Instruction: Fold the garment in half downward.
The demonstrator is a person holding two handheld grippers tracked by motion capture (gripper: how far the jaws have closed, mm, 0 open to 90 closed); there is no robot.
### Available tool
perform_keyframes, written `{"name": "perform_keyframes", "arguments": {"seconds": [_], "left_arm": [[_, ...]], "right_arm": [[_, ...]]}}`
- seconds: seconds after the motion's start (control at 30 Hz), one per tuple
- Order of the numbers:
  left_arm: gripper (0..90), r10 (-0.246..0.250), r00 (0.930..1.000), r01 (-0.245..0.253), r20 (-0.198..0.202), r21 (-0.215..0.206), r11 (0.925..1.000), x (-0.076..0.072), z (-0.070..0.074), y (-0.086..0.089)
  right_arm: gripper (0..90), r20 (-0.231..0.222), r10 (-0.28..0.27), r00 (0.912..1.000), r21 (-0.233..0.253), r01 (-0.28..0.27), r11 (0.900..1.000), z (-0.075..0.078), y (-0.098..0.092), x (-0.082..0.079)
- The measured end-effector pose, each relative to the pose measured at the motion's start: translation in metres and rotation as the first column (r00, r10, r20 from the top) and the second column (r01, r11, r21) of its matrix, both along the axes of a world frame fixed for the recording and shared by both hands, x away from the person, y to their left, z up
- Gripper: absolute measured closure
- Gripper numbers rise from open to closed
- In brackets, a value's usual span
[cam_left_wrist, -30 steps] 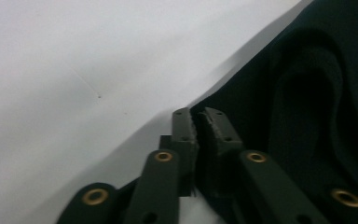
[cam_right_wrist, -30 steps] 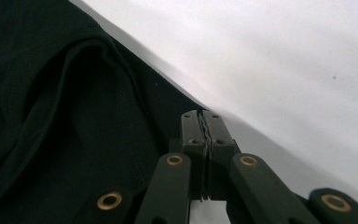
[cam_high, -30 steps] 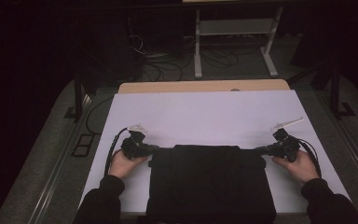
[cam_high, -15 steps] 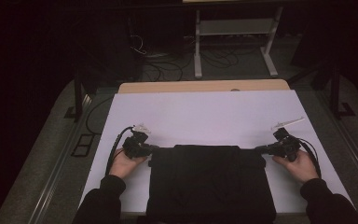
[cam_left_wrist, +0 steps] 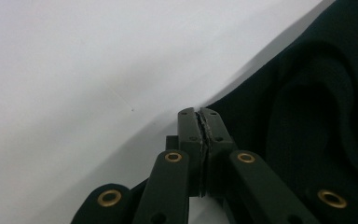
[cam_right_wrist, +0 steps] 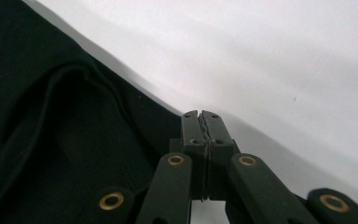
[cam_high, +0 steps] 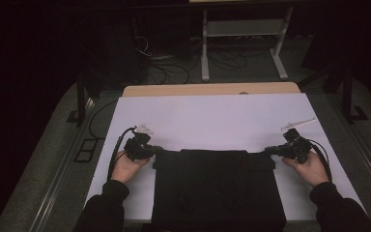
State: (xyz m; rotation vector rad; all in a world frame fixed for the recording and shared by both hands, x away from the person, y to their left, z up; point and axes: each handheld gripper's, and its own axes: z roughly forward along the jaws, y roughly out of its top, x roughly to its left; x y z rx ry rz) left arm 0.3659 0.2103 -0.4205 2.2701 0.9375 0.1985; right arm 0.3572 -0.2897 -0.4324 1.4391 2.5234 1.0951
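Observation:
A black garment lies folded flat on the white table cover, reaching the near edge. My left gripper is at its far left corner and my right gripper at its far right corner, each held by a hand. In the left gripper view the jaws of the left gripper are pressed together at the edge of the dark cloth. The right gripper is likewise shut where the cloth meets the white surface. The cloth's far edge runs straight between both tips.
White cover stretches bare beyond the garment up to a wooden table edge. On the dark floor behind are cables and a white metal stand. The table's side edges lie just outside each hand.

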Motion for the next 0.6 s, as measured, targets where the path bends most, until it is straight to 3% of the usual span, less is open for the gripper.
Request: {"name": "perform_keyframes", "arguments": {"seconds": [0.17,0.3,0.43,0.6], "left_arm": [[87.7,-0.002,0.9996,0.001,0.027,0.023,0.9997,0.002,0.004,-0.001],[87.7,0.004,0.9991,-0.008,0.042,0.092,0.9957,0.005,0.006,-0.004],[87.7,0.011,0.9982,-0.017,0.058,0.103,0.9945,0.007,0.010,-0.005],[87.7,0.032,0.9970,-0.038,0.071,0.085,0.9957,0.013,0.016,-0.002]], "right_arm": [[88.0,0.029,-0.007,0.9996,0.012,0.007,1.000,0.008,-0.002,0.002],[88.0,0.028,-0.007,0.9996,0.005,0.007,1.000,0.009,-0.003,0.005],[88.0,0.039,-0.008,0.9992,-0.006,0.008,1.000,0.012,-0.001,0.008],[88.0,0.056,-0.014,0.9983,-0.011,0.015,1.000,0.017,-0.001,0.011]]}}
